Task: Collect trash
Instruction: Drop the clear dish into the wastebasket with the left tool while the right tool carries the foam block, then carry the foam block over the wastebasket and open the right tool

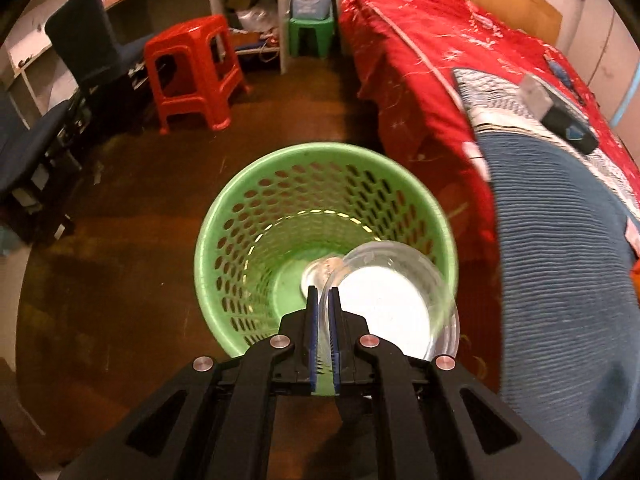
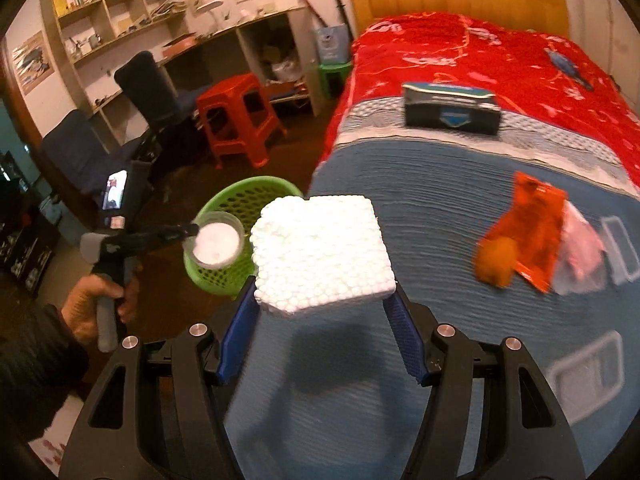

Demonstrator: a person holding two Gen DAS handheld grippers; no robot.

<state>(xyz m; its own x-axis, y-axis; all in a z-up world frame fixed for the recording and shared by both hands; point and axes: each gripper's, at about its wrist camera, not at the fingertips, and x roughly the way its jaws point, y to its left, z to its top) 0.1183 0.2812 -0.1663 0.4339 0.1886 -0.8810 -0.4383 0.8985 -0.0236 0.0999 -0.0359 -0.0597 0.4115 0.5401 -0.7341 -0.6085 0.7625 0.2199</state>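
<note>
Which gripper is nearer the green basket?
Left. The left gripper holds a clear cup over the green basket; the right gripper, gripping a foam block, is beside it above the bed.

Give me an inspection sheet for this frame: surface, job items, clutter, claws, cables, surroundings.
Surface: bed with blue cover, red quilt behind; dark floor.
Job's things: clear cup above green bin; another clear piece lies in the bin's bottom; foam block; orange wrapper, pink bag and clear trays on the bed.
Clutter: dark box on the bed.
Claws: left claw shut on the cup's wall; right claw shut on the foam block.
Cables: white cord across the quilt.
Surroundings: red stool, green stool, chairs, desk, shelves.
</note>
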